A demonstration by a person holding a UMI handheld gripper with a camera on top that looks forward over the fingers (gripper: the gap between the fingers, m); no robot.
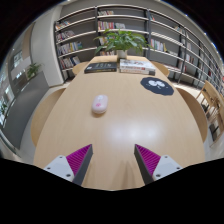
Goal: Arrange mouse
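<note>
A small white and pink mouse [100, 103] lies on the light wooden table [120, 130], well beyond my fingers and a little left of their midline. A round dark mouse pad [157, 86] lies further off to the right of the mouse. My gripper [112, 160] is open and empty, its two magenta pads [77, 158] spread wide above the bare table top near its front edge.
A dark keyboard-like item [100, 68] and a stack of books [136, 66] lie at the table's far end, with a green plant [122, 40] behind them. Bookshelves [170, 35] line the back wall. Chairs [205, 100] stand at the right.
</note>
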